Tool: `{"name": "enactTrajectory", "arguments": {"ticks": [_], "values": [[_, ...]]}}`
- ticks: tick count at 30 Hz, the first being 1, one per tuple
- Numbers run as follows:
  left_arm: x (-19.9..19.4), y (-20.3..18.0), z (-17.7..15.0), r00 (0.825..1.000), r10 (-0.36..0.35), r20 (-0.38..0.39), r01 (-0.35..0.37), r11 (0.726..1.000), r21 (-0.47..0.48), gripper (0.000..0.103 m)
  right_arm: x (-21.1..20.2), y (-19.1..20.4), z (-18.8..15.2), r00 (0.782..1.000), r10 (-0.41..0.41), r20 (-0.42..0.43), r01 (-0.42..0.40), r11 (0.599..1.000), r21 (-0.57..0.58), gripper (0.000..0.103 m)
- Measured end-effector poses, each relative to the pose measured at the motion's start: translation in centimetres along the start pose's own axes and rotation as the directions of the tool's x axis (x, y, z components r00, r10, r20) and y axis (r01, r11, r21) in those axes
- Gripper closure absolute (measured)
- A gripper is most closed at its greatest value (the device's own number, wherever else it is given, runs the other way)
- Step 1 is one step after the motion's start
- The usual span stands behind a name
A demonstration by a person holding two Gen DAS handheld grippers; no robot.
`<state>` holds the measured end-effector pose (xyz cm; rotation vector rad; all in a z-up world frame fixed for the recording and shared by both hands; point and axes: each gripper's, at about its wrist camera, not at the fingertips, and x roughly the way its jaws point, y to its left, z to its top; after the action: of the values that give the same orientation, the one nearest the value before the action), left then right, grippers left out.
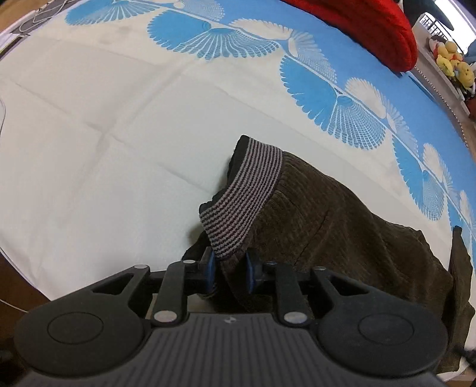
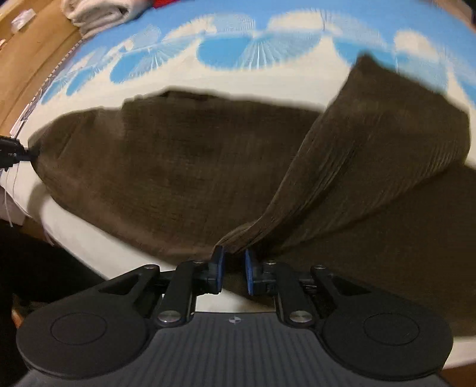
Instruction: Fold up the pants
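The brown pants lie on a bed under a sheet that is white with a blue fan-patterned border. In the left wrist view, the left hand-held gripper has its blue pads closed on the fabric just below the striped waistband, which stands lifted at 12 o'clock of the fingers. Open white sheet runs from 9 to 12 o'clock; the bed's edge curves down at 8 o'clock. A red cushion lies at 1 o'clock beyond the border, with stuffed toys on a shelf at 2 o'clock, both well apart from the pants. In the right wrist view, which is blurred, the right hand-held gripper pinches a raised fold of a leg rising toward 1 o'clock over the flat cloth. Only this view shows folded white towels at 11 o'clock and wood flooring at 10 o'clock past the bed's edge.
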<state>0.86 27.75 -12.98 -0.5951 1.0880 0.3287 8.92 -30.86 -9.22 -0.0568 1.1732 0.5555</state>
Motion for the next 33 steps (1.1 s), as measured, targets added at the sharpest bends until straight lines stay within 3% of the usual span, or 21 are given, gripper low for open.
{"name": "enactTrajectory", "arguments": {"ticks": [2,5,6,9,13,16,18,22,24,25,26,29,33], "values": [[0.0,-0.2,0.0,1.000,0.002,0.002,-0.002,1.000,-0.001,0.075,-1.0,-1.4,1.8,0.996,-0.022,0.090,0.017,0.998,0.057,0.081],[0.3,-0.1,0.2,1.000,0.016,-0.005,-0.016,1.000,-0.017,0.072,-0.8,-3.6,5.0,0.973,-0.134,0.190,0.107,0.984,0.145,0.065],[0.4,0.0,0.0,1.000,0.017,-0.006,-0.017,1.000,-0.022,0.072,-0.3,-4.3,6.0,0.963,-0.175,0.207,0.138,0.974,0.181,0.064],[0.5,-0.1,0.0,0.999,0.030,-0.015,-0.031,0.999,-0.017,0.072,1.7,-6.1,8.2,0.945,-0.246,0.215,0.177,0.939,0.295,0.064],[1.2,-0.7,0.1,0.998,0.054,-0.022,-0.054,0.999,-0.003,0.071,5.2,-7.0,10.8,0.922,-0.330,0.201,0.262,0.916,0.302,0.061],[1.6,-0.8,0.3,0.998,0.062,-0.030,-0.062,0.998,0.005,0.070,7.8,-7.7,11.8,0.936,-0.312,0.164,0.247,0.912,0.327,0.060],[1.8,-0.7,0.4,0.997,0.062,-0.037,-0.061,0.998,0.010,0.070,9.4,-7.5,12.5,0.935,-0.324,0.142,0.271,0.914,0.300,0.060],[2.1,-0.5,0.7,0.997,0.055,-0.048,-0.054,0.998,0.012,0.070,11.6,-6.3,13.8,0.909,-0.402,0.114,0.374,0.904,0.204,0.058],[2.2,-0.4,0.8,0.997,0.053,-0.051,-0.052,0.999,0.012,0.070,12.2,-6.8,13.9,0.896,-0.436,0.086,0.412,0.887,0.207,0.062],[2.3,-0.4,0.8,0.997,0.053,-0.052,-0.053,0.999,0.010,0.070,12.2,-7.4,13.8,0.901,-0.428,0.074,0.403,0.886,0.229,0.084],[2.3,-0.4,0.8,0.997,0.055,-0.054,-0.055,0.998,0.005,0.070,11.9,-7.9,13.6,0.905,-0.419,0.071,0.389,0.885,0.255,0.096],[2.2,-0.7,0.8,0.997,0.064,-0.049,-0.065,0.998,-0.005,0.070,7.7,-9.8,12.9,0.892,-0.421,0.164,0.336,0.861,0.381,0.096],[1.6,-1.0,0.7,0.997,0.074,-0.022,-0.074,0.997,-0.013,0.070,-1.4,-12.8,9.2,0.828,-0.454,0.330,0.210,0.795,0.569,0.097]]}}
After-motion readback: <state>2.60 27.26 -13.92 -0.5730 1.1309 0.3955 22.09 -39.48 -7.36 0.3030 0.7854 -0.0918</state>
